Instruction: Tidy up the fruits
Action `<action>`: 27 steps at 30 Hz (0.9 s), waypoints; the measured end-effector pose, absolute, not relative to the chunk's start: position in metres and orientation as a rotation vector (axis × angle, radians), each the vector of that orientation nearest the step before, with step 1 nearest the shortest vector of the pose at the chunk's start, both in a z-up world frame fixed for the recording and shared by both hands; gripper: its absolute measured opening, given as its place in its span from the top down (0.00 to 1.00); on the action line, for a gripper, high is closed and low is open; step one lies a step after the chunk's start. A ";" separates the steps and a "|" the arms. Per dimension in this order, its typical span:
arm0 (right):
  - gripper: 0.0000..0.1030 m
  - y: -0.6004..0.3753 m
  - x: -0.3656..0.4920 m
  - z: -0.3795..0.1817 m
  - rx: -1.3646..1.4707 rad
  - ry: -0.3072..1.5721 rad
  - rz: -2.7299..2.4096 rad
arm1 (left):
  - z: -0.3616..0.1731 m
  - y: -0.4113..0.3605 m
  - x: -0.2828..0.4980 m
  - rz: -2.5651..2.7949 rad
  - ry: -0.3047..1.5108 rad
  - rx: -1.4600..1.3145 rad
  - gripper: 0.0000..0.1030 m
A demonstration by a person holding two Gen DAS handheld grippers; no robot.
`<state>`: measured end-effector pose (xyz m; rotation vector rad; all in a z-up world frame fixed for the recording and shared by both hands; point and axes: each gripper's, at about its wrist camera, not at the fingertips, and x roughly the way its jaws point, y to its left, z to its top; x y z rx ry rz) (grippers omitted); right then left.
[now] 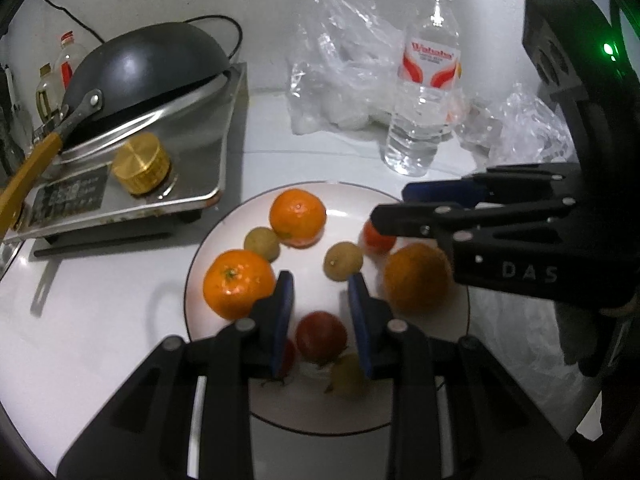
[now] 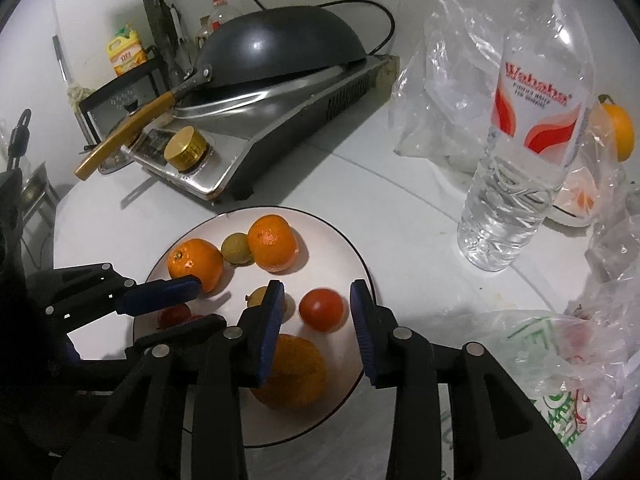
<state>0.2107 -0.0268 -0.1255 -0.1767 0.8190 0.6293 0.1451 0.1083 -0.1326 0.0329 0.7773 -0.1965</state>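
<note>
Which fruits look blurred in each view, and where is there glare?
Left wrist view: the large orange by the right gripper is smeared; glare on the wok. Right wrist view: the near orange is blurred; the water bottle glints.

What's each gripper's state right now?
Left gripper: open, holding nothing.
Right gripper: open, holding nothing.

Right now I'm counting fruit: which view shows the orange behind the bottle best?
Right wrist: the orange shows clearly beside the bottle. Left wrist gives only a sliver at the bottle's edge.
</note>
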 end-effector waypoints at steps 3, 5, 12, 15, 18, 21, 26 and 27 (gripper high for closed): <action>0.65 -0.029 0.205 -0.121 -0.179 0.808 0.628 | -0.128 0.109 0.143 -0.186 0.767 0.033 0.66; 0.65 -0.031 0.200 -0.117 -0.178 0.799 0.628 | -0.124 0.108 0.140 -0.181 0.757 0.035 0.66; 0.65 -0.042 0.178 -0.103 -0.176 0.767 0.622 | -0.106 0.105 0.122 -0.165 0.722 0.029 0.61; 0.64 -0.048 0.166 -0.097 -0.178 0.752 0.618 | -0.098 0.103 0.112 -0.161 0.704 0.021 0.50; 0.64 -0.053 0.155 -0.093 -0.176 0.742 0.614 | -0.091 0.100 0.102 -0.150 0.683 0.025 0.49; 0.64 -0.060 0.144 -0.090 -0.172 0.729 0.608 | -0.085 0.097 0.091 -0.122 0.661 0.044 0.48; 0.55 -0.075 0.125 -0.078 -0.169 0.695 0.587 | -0.073 0.096 0.075 -0.104 0.625 0.028 0.33; 0.55 -0.078 0.121 -0.076 -0.168 0.689 0.582 | -0.070 0.094 0.071 -0.105 0.615 0.026 0.31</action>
